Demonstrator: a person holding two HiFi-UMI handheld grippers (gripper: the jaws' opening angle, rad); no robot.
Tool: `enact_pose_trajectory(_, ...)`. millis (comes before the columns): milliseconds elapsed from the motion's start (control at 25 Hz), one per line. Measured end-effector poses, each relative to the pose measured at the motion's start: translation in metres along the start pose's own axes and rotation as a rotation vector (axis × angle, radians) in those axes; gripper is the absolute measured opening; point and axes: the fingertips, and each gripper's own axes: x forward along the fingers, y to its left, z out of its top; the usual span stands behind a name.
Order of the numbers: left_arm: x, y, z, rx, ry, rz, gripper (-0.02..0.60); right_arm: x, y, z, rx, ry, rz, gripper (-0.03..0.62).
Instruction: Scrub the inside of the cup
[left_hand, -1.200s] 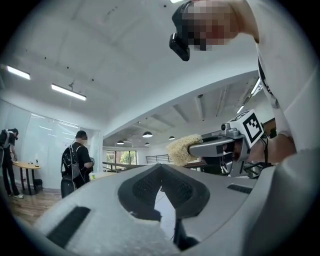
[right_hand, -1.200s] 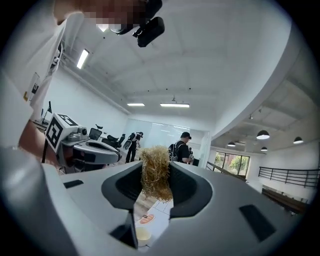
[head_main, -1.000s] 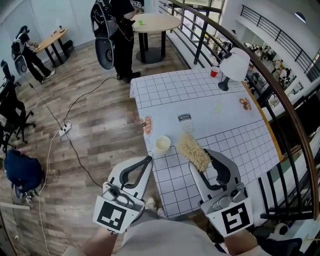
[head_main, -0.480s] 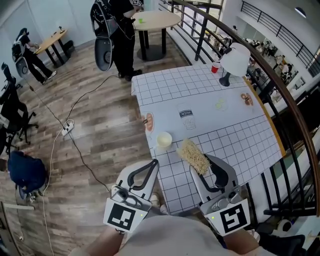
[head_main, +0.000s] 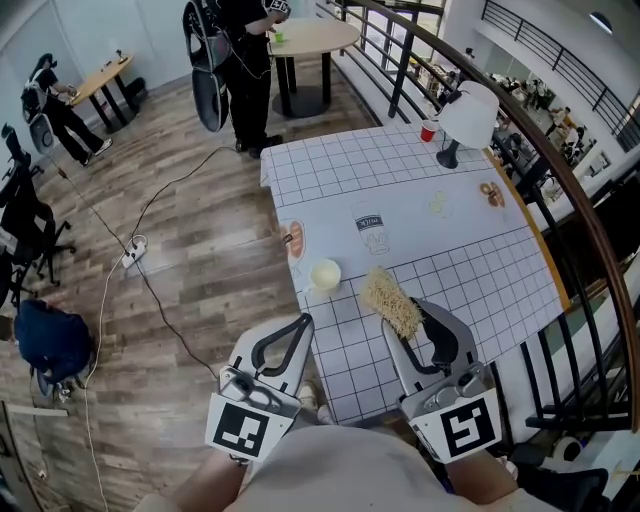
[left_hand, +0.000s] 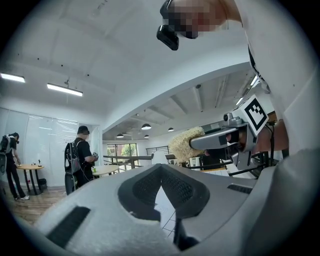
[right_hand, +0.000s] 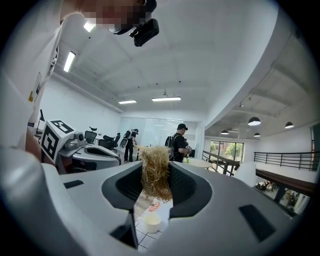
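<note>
Left gripper (head_main: 300, 324) is held level by the table's (head_main: 470, 290) near left edge, jaws pressed together with nothing between them. Cream cup (head_main: 325, 274) is seen upright on the checked table, close to that edge, at about one o'clock from the left gripper's tip. A straw-coloured fibrous scrubber (head_main: 391, 303), possibly loofah, is clamped in the right gripper (head_main: 410, 322); the cup lies apart from it, at ten o'clock.
</note>
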Motion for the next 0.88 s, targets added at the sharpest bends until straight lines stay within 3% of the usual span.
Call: enact_pose_trajectory(880,0.003,-0.007,0.006,0.010,0.007,0.007,0.014,-0.006,-0.012,-0.001,-0.021,-0.012,0.000,0.130)
